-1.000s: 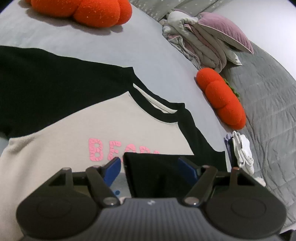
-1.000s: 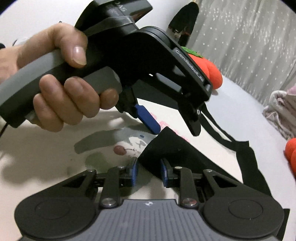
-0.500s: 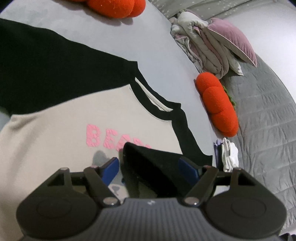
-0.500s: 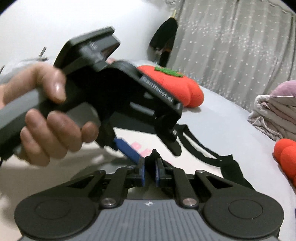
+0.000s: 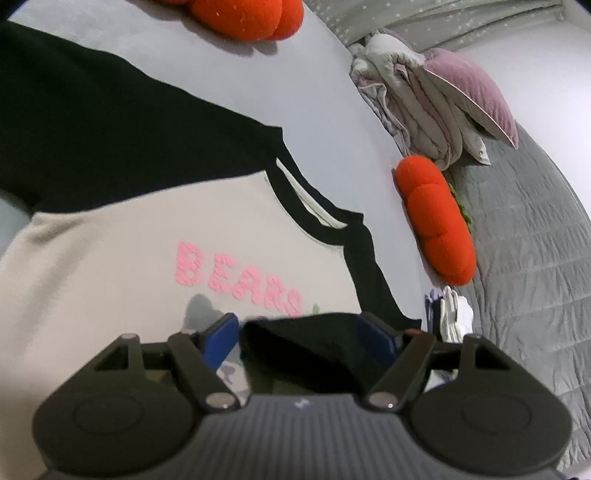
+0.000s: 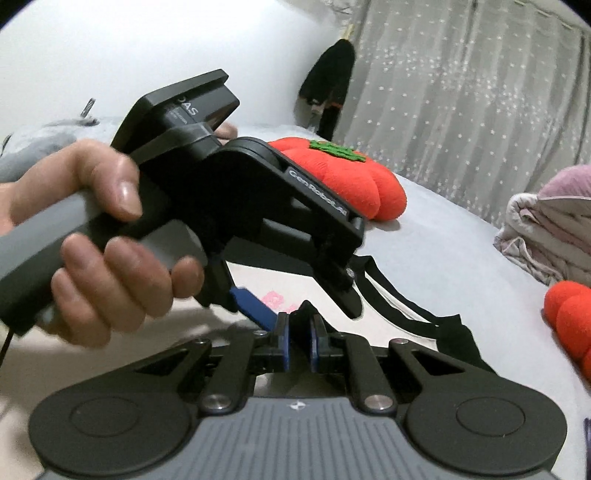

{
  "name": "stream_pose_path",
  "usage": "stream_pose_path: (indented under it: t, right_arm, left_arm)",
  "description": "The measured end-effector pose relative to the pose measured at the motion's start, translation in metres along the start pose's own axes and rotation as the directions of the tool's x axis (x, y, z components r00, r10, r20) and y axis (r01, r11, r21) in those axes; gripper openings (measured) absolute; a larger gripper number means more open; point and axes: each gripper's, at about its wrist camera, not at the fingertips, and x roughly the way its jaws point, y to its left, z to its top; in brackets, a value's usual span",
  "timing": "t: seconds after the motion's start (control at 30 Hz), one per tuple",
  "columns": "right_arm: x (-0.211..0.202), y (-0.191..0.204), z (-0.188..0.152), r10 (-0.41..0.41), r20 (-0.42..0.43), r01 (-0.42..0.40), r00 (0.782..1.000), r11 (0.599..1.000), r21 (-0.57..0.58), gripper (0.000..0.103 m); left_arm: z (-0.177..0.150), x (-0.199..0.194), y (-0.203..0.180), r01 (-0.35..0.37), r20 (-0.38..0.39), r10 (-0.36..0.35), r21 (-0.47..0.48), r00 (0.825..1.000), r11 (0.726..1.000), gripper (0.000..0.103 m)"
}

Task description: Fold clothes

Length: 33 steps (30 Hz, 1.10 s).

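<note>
A cream sweatshirt (image 5: 110,277) with pink "BEARS" lettering, a black collar and black sleeves lies flat on the bed. Its right black sleeve (image 5: 306,343) is folded over the chest. The sleeve's edge lies between the wide-apart blue pads of my left gripper (image 5: 297,334), which is open. In the right wrist view my right gripper (image 6: 299,343) is shut on a raised peak of the black sleeve (image 6: 304,314). Just beyond it a hand (image 6: 110,258) holds the left gripper, whose blue fingertip (image 6: 255,306) points down at the sweatshirt (image 6: 266,275).
Orange plush cushions lie at the head of the bed (image 5: 243,18) and on the right (image 5: 436,221). A bundle of folded bedding with a mauve pillow (image 5: 424,99) sits behind. Small white and dark garments (image 5: 454,314) lie by the grey quilt (image 5: 535,258). A dotted curtain (image 6: 461,92) hangs behind.
My right gripper has shut on the black sleeve and raised it. The left gripper stays open and has pulled back, so more of the pink lettering shows.
</note>
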Motion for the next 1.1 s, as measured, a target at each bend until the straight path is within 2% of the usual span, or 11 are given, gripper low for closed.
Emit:
stream_pose_path:
  t: [0.03,0.17,0.27,0.37,0.4,0.6,0.7,0.83,1.1]
  right_arm:
    - [-0.001,-0.002,-0.001,0.006,-0.004,-0.006,1.0,1.0,0.001,0.012]
    - [0.004,0.001,-0.005,0.027,-0.031,-0.028,0.999,0.999,-0.017,0.012]
    - [0.009,0.012,-0.011,0.057,-0.096,-0.066,0.994,0.993,-0.098,0.012]
    - [0.012,0.019,-0.022,0.078,-0.159,-0.108,0.984,0.977,-0.186,0.016]
    - [0.012,0.018,-0.024,0.069,-0.16,-0.099,0.985,0.977,-0.191,0.02]
    - [0.01,0.021,-0.025,0.06,-0.121,-0.084,0.991,0.975,-0.207,0.022]
    - [0.013,0.03,-0.033,0.071,-0.142,-0.107,0.987,0.96,-0.26,0.022]
    - [0.014,0.039,-0.039,0.016,-0.118,-0.057,0.993,0.933,-0.355,0.026]
    - [0.014,0.05,-0.046,-0.033,-0.097,-0.015,0.995,0.888,-0.459,0.027]
  left_arm:
    - [0.0,0.0,0.0,-0.001,0.003,0.001,-0.002,1.0,1.0,0.067]
    - [-0.004,0.004,-0.007,-0.032,0.006,0.031,0.061,0.999,0.998,0.048]
    - [-0.006,0.006,-0.009,-0.081,0.012,0.08,0.098,0.997,0.992,0.038]
    - [-0.006,0.005,-0.008,-0.1,0.018,0.099,0.108,0.995,0.989,0.034]
    - [-0.006,0.005,-0.008,-0.105,0.021,0.103,0.111,0.994,0.988,0.032]
    - [-0.006,0.003,-0.009,-0.137,0.038,0.133,0.135,0.99,0.981,0.032]
    - [-0.005,0.002,-0.008,-0.147,0.044,0.142,0.132,0.989,0.98,0.025]
    - [-0.004,0.0,-0.009,-0.167,0.059,0.16,0.14,0.985,0.976,0.015]
    - [-0.005,0.008,-0.008,-0.209,0.058,0.202,0.183,0.978,0.961,0.014]
